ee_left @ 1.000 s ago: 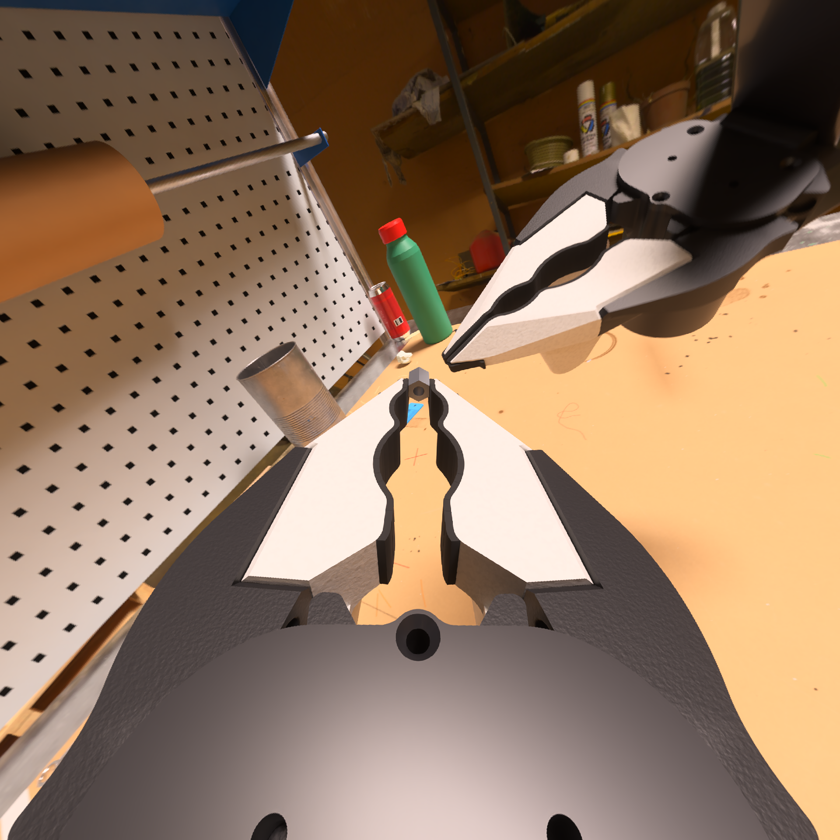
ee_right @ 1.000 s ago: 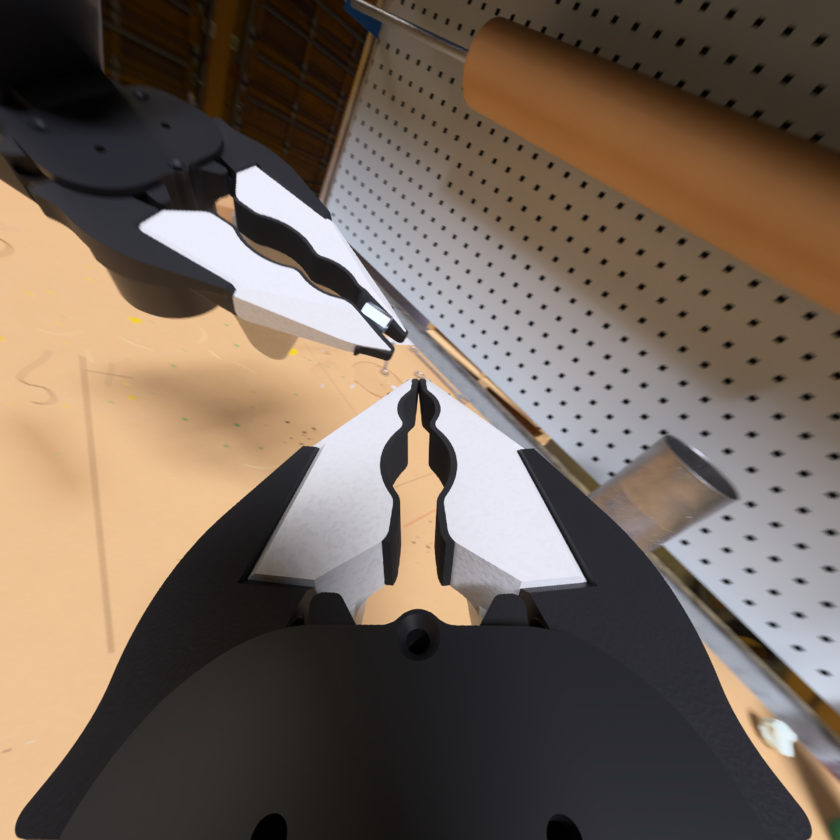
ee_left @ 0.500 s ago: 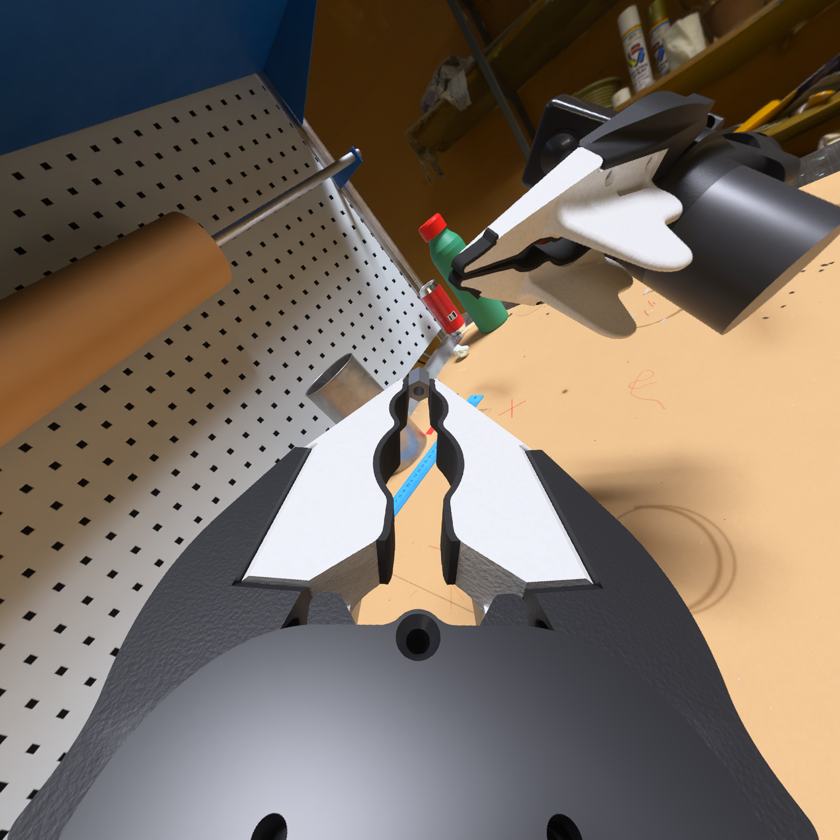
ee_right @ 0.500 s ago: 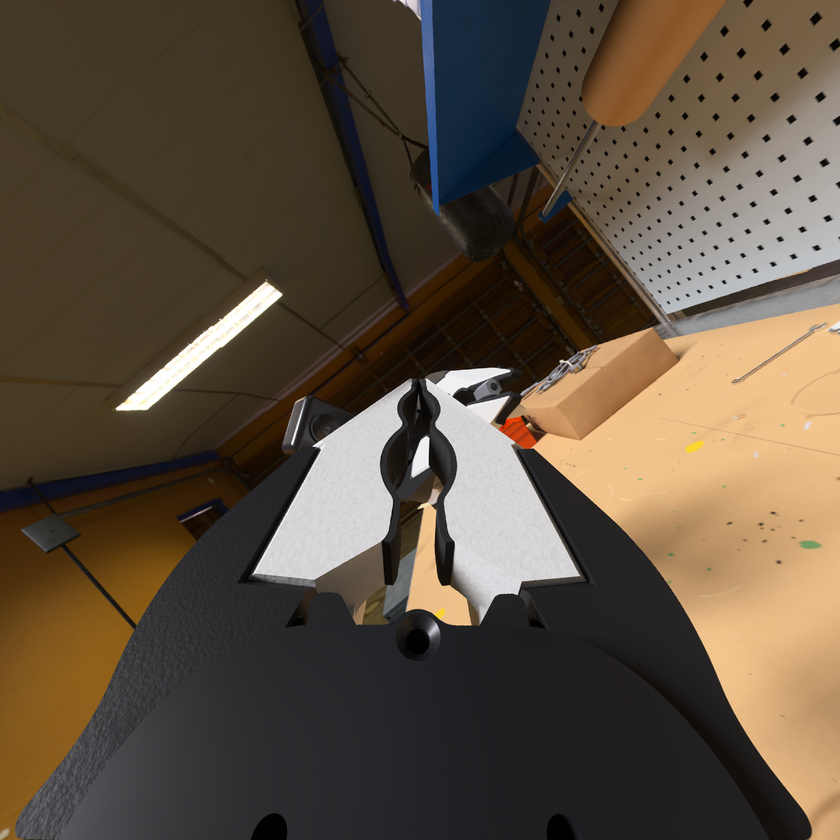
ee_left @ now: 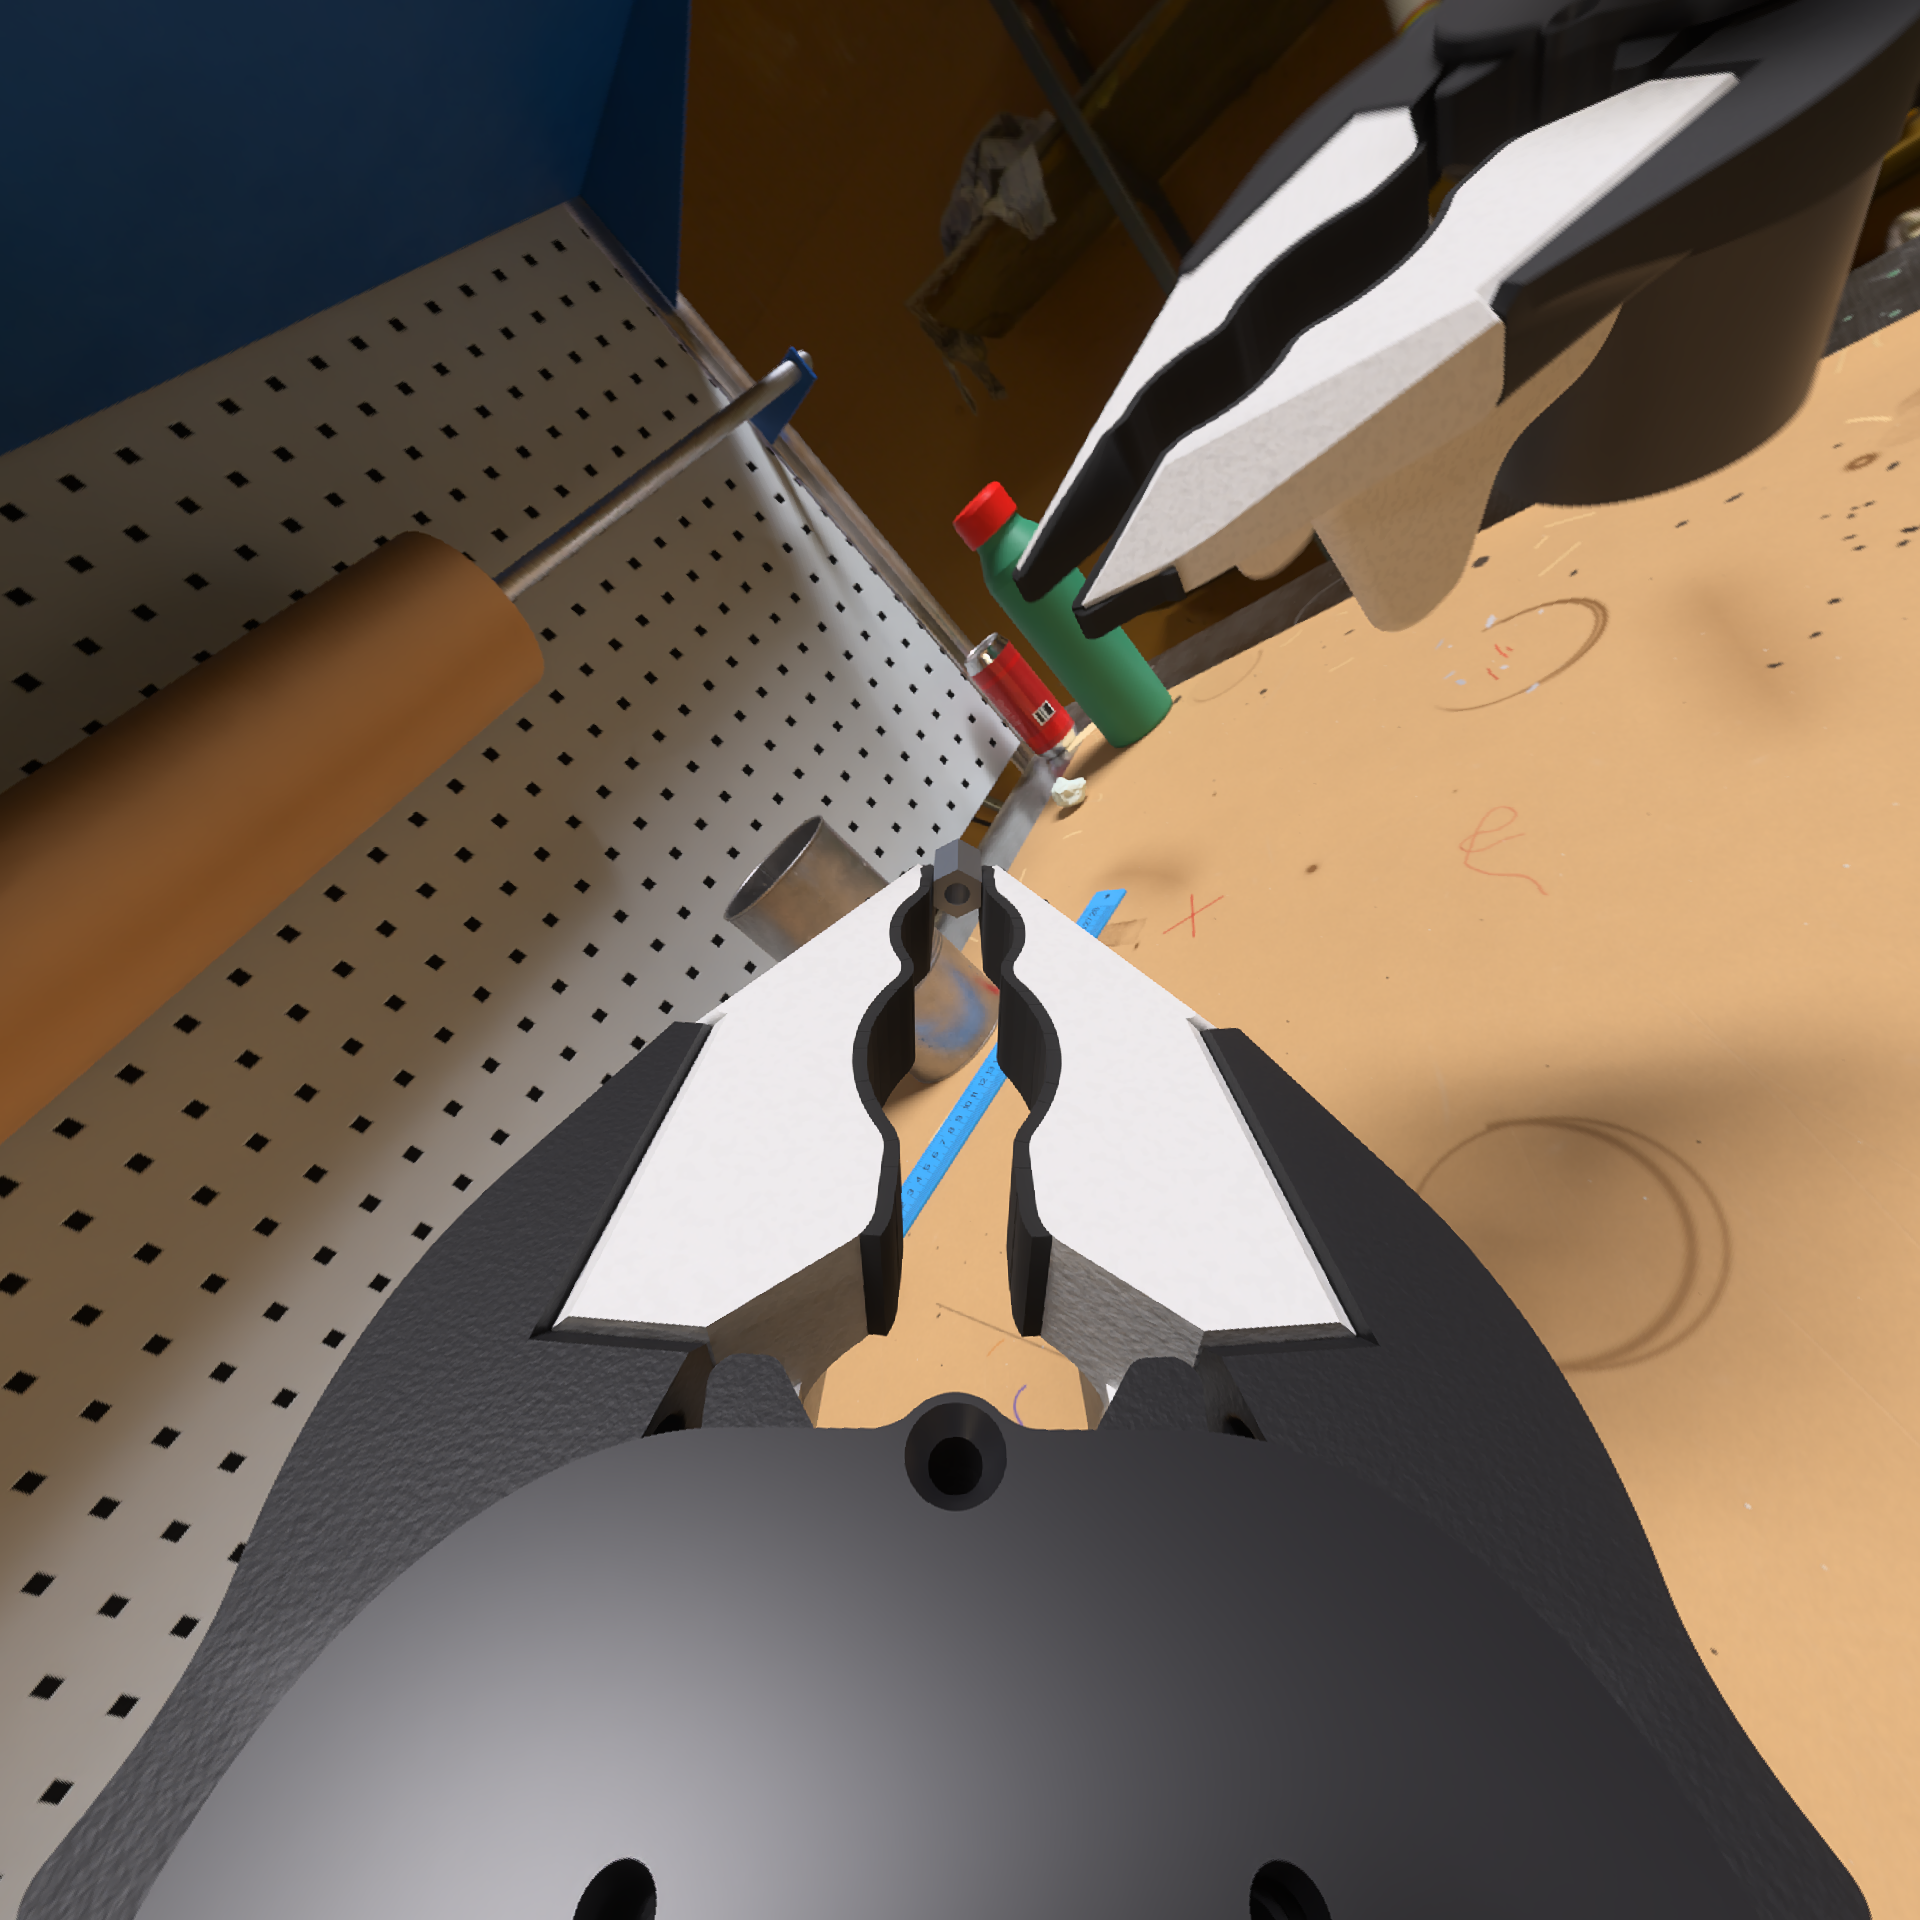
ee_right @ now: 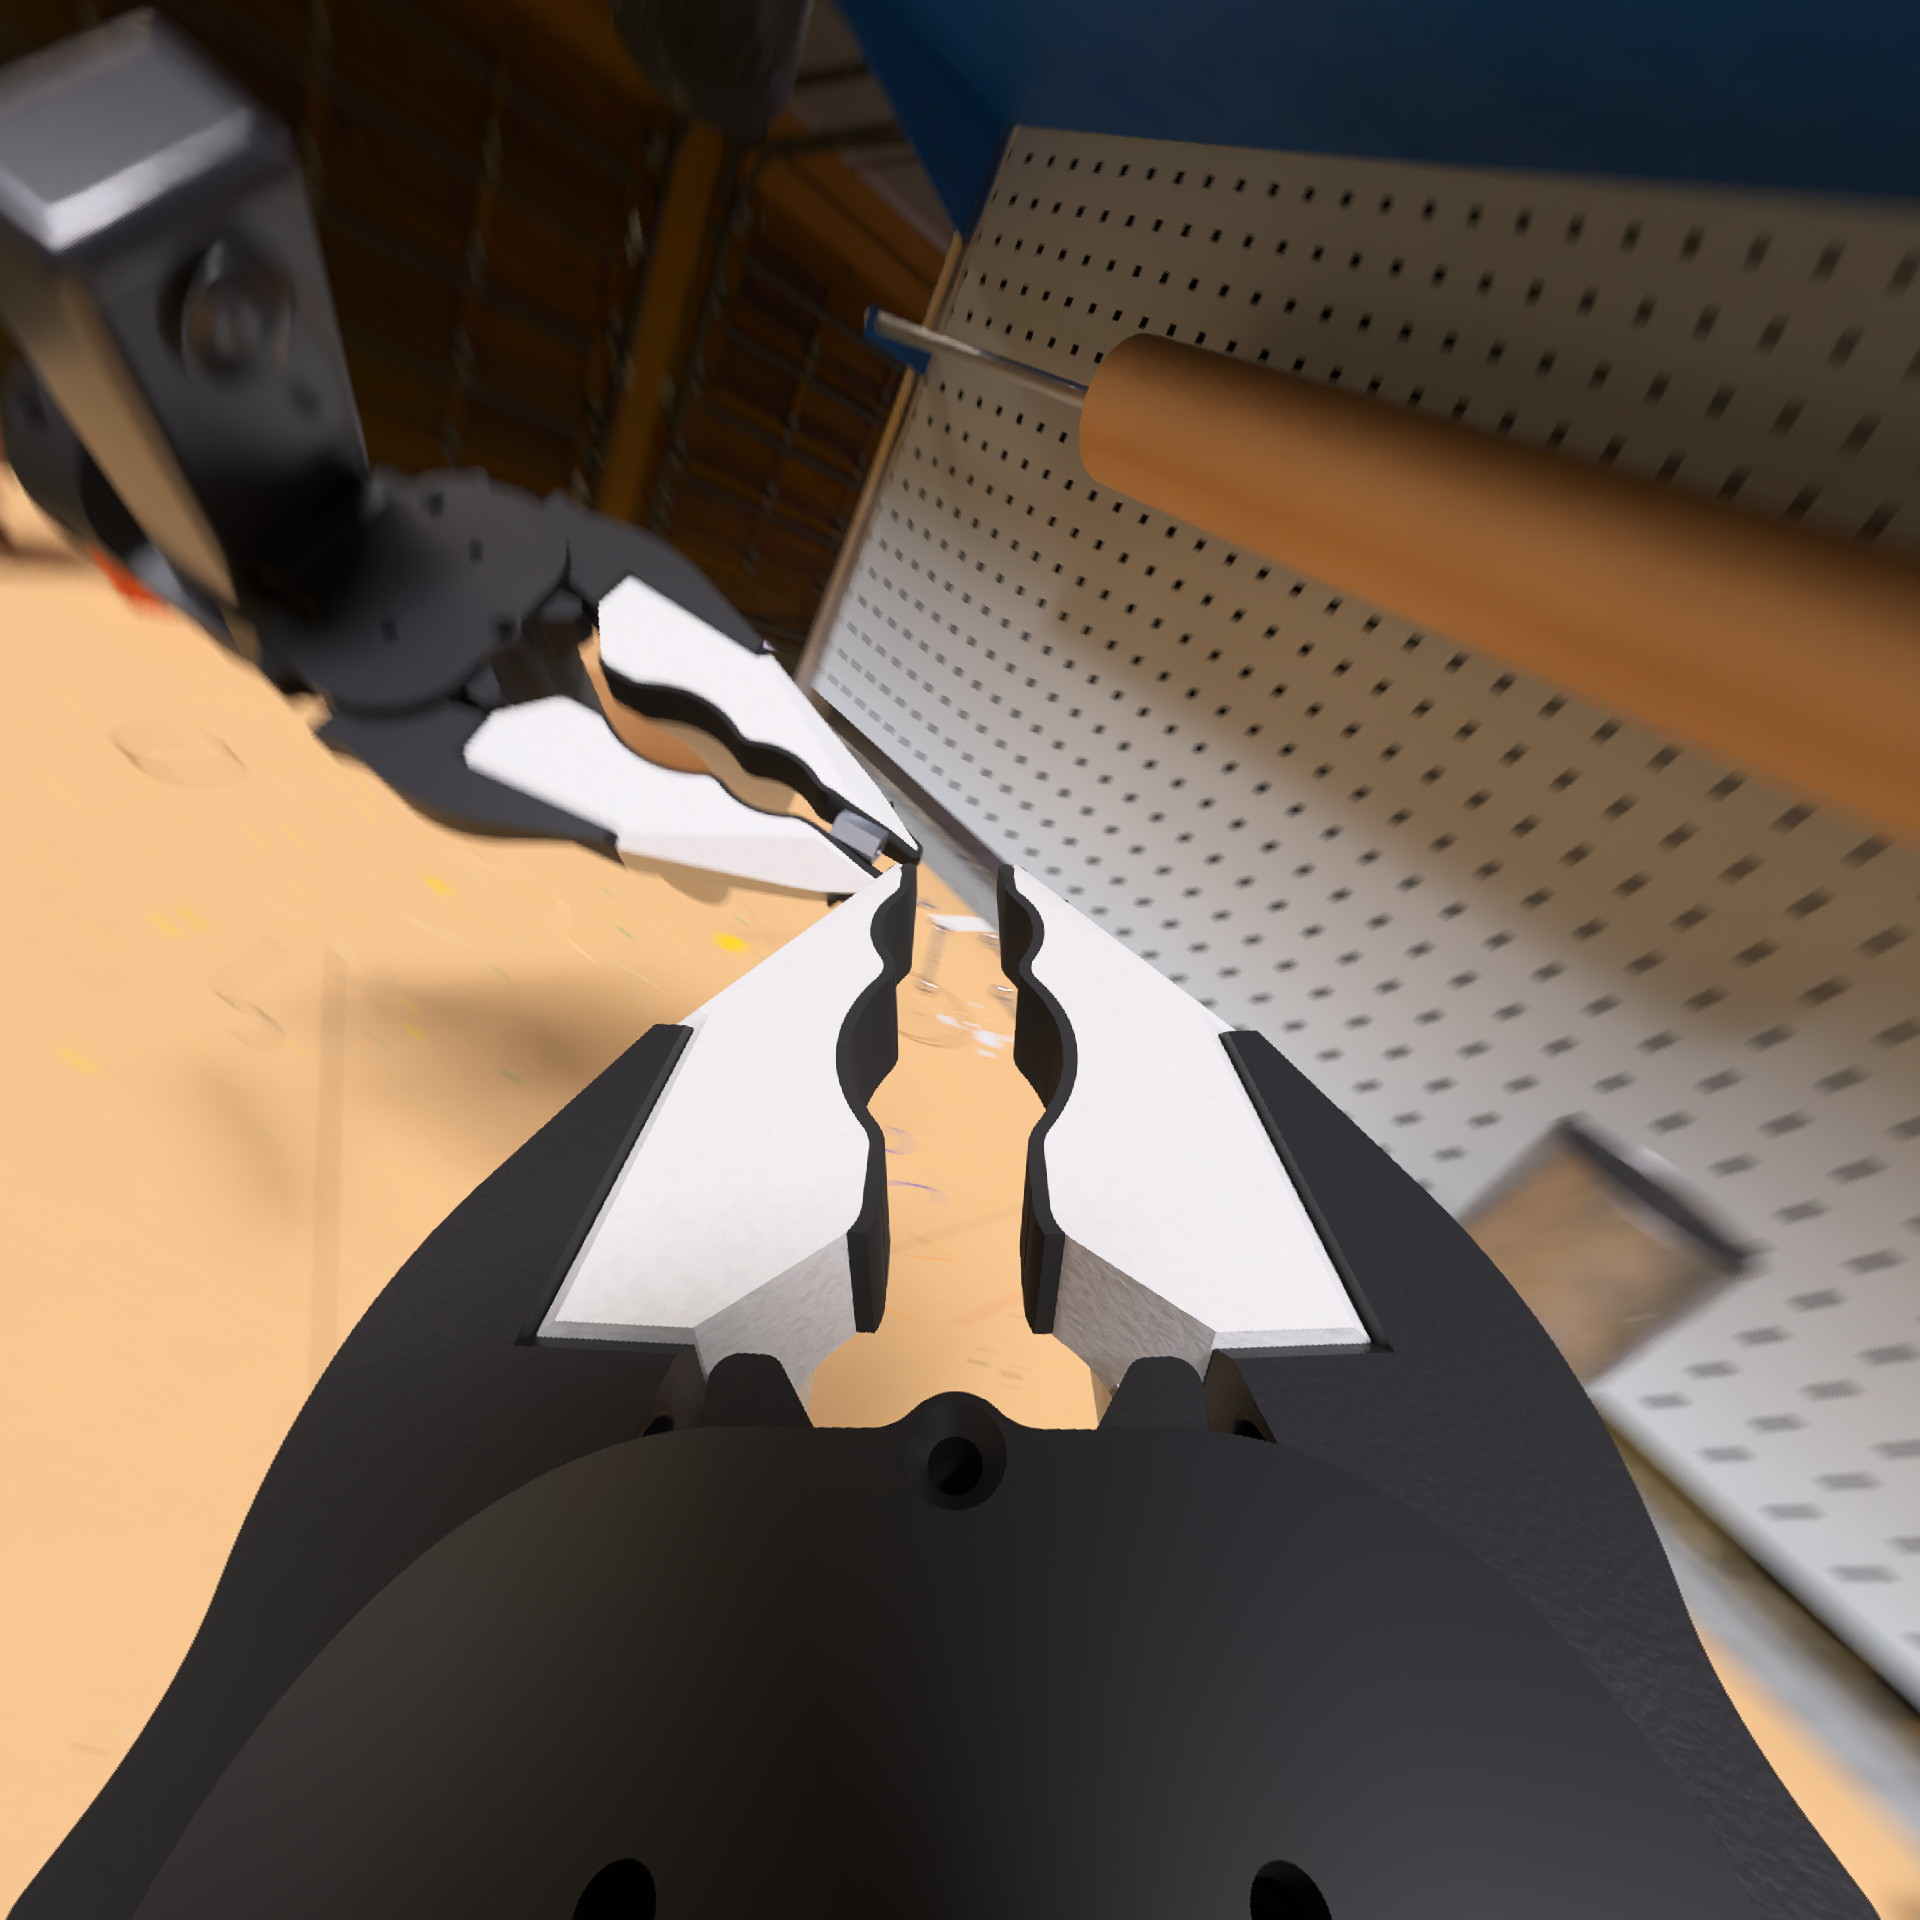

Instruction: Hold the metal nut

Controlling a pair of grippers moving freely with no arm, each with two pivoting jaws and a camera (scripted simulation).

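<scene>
A small hexagonal metal nut (ee_left: 956, 891) is pinched between the tips of my left gripper (ee_left: 956, 896), which is shut on it and holds it above the workbench (ee_left: 1351, 1039). In the right wrist view the nut (ee_right: 855, 831) shows at the tips of the left gripper (ee_right: 888, 854). My right gripper (ee_right: 954, 883) is open and empty, its tips just right of and below the nut. In the left wrist view the right gripper (ee_left: 1055, 608) hangs at the upper right, jaws a little apart.
A white pegboard (ee_left: 416, 831) with a brown roll (ee_left: 260, 748) on a rod runs along the bench's edge. A metal cup (ee_left: 790, 894), a red can (ee_left: 1013, 686), a green bottle (ee_left: 1112, 675) and a blue ruler (ee_left: 951, 1143) lie near it.
My right gripper has swung back down to face the pegboard and the left gripper, and has gone from shut to open. My left gripper still holds the nut.
</scene>
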